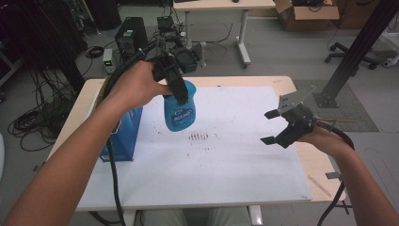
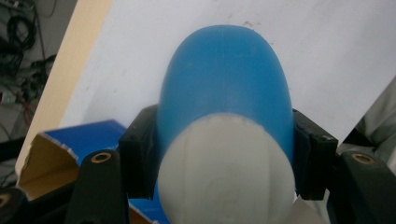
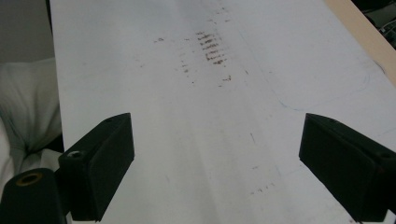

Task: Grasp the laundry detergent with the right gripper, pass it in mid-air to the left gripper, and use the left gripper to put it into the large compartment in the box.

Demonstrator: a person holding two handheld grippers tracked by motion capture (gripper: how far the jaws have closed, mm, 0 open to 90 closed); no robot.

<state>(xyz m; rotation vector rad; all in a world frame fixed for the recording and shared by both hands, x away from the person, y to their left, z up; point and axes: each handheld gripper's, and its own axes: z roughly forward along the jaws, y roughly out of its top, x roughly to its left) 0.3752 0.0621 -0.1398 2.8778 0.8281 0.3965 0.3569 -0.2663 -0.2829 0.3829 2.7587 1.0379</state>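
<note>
Two grippers divide the work: the left gripper (image 1: pixel 181 94) is clamped on the blue bottle (image 1: pixel 180 114) near its white cap (image 2: pixel 226 172), one jaw on each side, so the bottle hangs above the white board (image 1: pixel 226 160), just beside the open blue box (image 1: pixel 123 136) and apparently lifted out of it. Well apart from the bottle, the right gripper (image 1: pixel 272 127) hovers with jaws spread and empty, likely readied to take or steady it.

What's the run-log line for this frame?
left gripper: shut on blue bottle, lifted off table | right gripper: open, nothing between jaws | blue box: on table, left edge
</note>
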